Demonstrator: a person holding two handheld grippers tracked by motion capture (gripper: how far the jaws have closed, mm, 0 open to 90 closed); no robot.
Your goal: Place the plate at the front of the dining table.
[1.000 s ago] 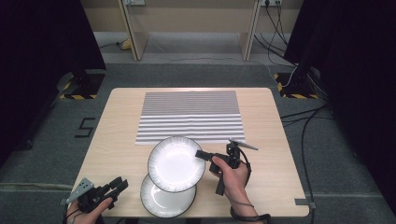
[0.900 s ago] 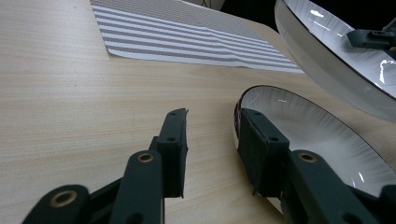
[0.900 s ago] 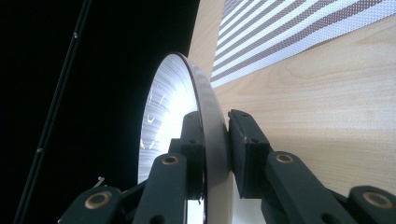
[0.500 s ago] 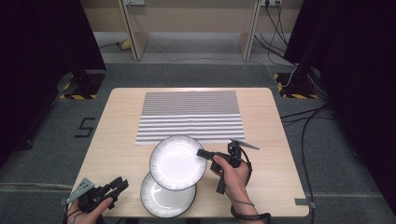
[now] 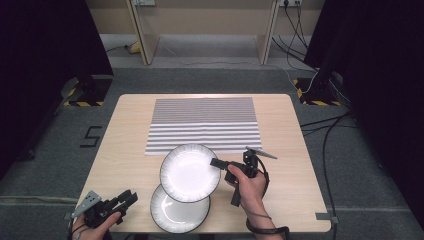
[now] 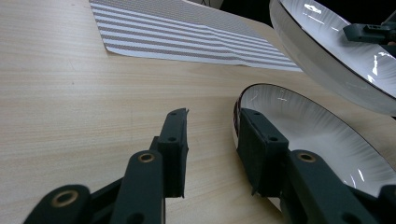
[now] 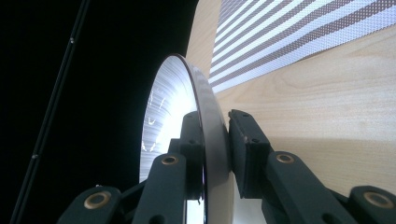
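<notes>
Upper plate: the right tongs [image 5: 216, 163] were clamped on the rim of a white plate with a dark edge [image 5: 189, 172], holding it clear of the counter [image 5: 125, 150]; in the right gripper view one jaw sat on the plate's face and the other on its underside, a hold by the edge that likely suited carrying it without touching the eating surface.

Lower plate: a second, matching plate [image 5: 175, 214] lay flat at the near edge of the counter, partly under the lifted one, so the two probably belonged to one stack being taken apart or built.

Left tongs: the left tongs [image 5: 131, 198] stood apart with nothing between them, low at the near left corner; in the left gripper view one jaw sat just beside the lower plate's rim [image 6: 243, 95], perhaps ready to steady or take it.

Striped mat: a grey-and-white striped mat [image 5: 202, 124] lay flat across the far middle of the counter, bare, a likely spot for setting a plate.

Surface: pale wood-grain top with rounded corners.

Room: grey carpeted floor [image 5: 50, 150], dark curtains at both sides, cables on the floor at right, yellow-black hazard tape [image 5: 82, 103] at stand feet.
</notes>
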